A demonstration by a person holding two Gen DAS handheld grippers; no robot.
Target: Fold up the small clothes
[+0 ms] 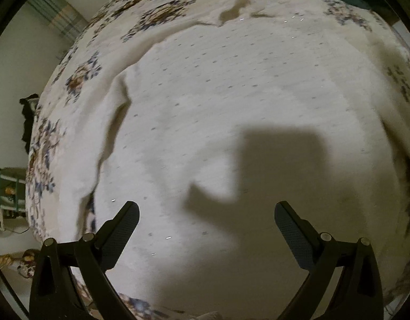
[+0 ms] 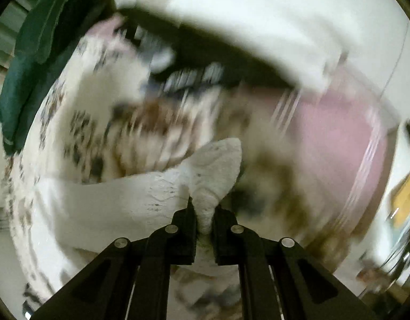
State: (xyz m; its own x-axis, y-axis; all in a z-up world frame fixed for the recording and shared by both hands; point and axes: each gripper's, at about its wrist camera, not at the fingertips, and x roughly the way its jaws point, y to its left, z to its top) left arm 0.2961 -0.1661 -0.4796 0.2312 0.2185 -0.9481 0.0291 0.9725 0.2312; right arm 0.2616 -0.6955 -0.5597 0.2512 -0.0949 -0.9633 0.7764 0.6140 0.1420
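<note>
A white garment with small grey dots [image 1: 231, 101] lies spread over a floral bedspread [image 1: 157, 13] and fills most of the left wrist view. My left gripper [image 1: 206, 216] is open and empty just above its near part. In the blurred right wrist view, my right gripper [image 2: 203, 213] is shut on a bunched edge of the white garment [image 2: 215, 168], which trails off to the left.
Dark green clothes [image 2: 31, 61] lie at the bed's far left. A pink cloth [image 2: 335, 146] lies to the right. A white pillow or bedding [image 2: 258, 16] is at the top. The bed's left edge [image 1: 31, 160] drops to the floor with shelving.
</note>
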